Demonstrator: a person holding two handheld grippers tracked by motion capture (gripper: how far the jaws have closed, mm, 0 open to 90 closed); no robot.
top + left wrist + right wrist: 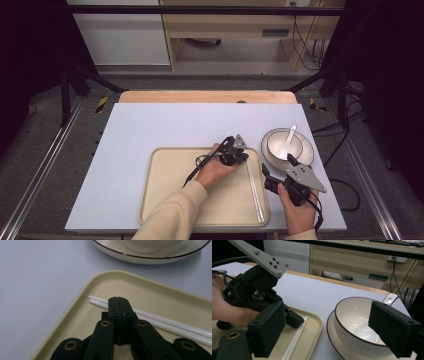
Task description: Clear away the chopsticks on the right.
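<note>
Two white chopsticks (pixel 254 187) lie side by side along the right side of a beige tray (pixel 175 200). My left gripper (pixel 246 158) sits over their far ends, held by a hand. Its jaws are shut, tips together just above the chopsticks (pixel 162 320) with nothing between them (pixel 119 300). My right gripper (pixel 277 165) is off the tray's right edge, open wide and pointing at a white bowl (pixel 285 144) on a plate (pixel 306 156). A spoon (pixel 289 140) rests in the bowl. In the right gripper view the bowl (pixel 354 315) lies ahead between the pads (pixel 268 330).
The tray stands at the front of a pale blue tabletop (pixel 150 130), whose front edge is near both hands. The plate (pixel 150 257) sits just beyond the tray's rim (pixel 82 315). A wooden strip (pixel 200 96) and a dark frame border the table's far side.
</note>
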